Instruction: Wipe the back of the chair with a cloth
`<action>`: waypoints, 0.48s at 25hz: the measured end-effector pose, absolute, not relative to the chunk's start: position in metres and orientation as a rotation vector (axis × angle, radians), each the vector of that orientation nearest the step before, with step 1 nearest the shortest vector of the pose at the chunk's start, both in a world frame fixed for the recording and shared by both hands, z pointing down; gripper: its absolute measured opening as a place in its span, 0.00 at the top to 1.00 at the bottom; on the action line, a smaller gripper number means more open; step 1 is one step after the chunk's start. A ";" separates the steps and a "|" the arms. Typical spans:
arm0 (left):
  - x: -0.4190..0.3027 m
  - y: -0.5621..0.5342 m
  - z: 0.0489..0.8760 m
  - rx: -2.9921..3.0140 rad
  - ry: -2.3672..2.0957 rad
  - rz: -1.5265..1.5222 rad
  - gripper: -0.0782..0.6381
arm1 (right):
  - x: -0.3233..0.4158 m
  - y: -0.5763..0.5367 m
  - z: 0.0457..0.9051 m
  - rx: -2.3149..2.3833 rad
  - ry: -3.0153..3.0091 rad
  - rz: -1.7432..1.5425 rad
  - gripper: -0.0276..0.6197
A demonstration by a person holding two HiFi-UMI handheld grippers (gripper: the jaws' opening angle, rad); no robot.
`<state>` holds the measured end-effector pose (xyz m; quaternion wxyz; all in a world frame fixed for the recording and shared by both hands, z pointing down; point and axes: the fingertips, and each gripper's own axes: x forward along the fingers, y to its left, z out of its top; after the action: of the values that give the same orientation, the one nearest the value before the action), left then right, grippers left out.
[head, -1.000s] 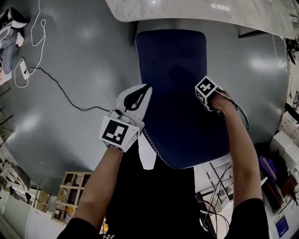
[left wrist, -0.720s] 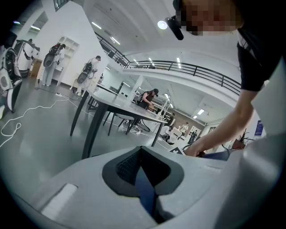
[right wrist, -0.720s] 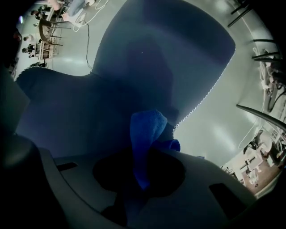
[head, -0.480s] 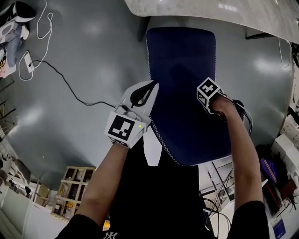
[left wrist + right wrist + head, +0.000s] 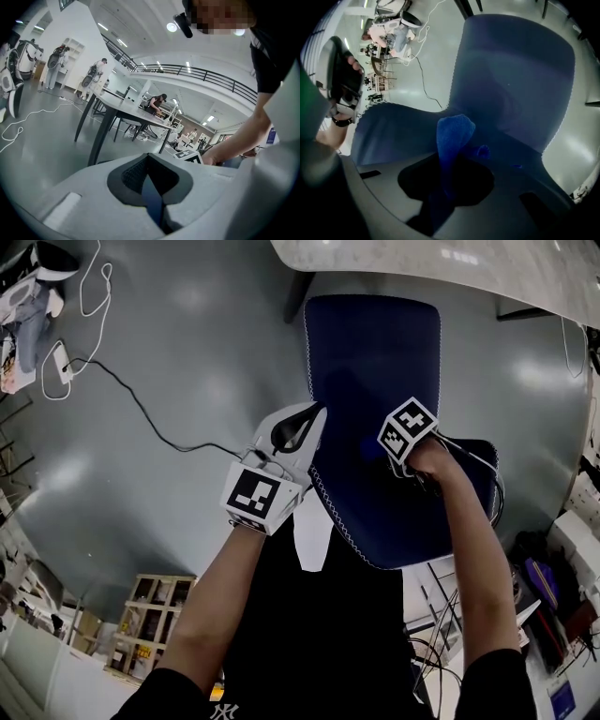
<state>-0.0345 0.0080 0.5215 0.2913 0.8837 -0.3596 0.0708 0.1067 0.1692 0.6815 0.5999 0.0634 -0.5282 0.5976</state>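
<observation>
A navy chair stands below me, its seat (image 5: 375,343) towards the table and its backrest (image 5: 412,512) nearest to me. My left gripper (image 5: 302,427) is shut on the backrest's left edge, which shows as a dark blue strip (image 5: 152,206) between the jaws. My right gripper (image 5: 405,457) sits over the middle of the backrest under its marker cube, its jaws hidden in the head view. In the right gripper view it (image 5: 450,176) is shut on a bright blue cloth (image 5: 453,133) that sticks out against the backrest (image 5: 398,133), with the seat (image 5: 515,70) beyond.
A pale table (image 5: 450,263) stands just past the seat. A black cable (image 5: 141,413) and white cables (image 5: 89,287) lie on the grey floor to the left. A wooden shelf unit (image 5: 150,620) is at lower left; boxes and wires (image 5: 553,568) crowd the right.
My right gripper with the cloth has moved from the backrest's right edge towards its middle. The left gripper has kept its hold on the left edge.
</observation>
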 end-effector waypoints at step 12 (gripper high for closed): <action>-0.042 0.018 0.523 2.370 -0.950 0.202 0.88 | 0.022 0.163 0.650 0.122 -1.383 1.535 0.83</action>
<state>-0.0415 0.0183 0.5231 0.2863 0.8866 -0.3554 0.0756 0.0215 0.1634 0.6496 0.5106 0.0508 -0.5744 0.6378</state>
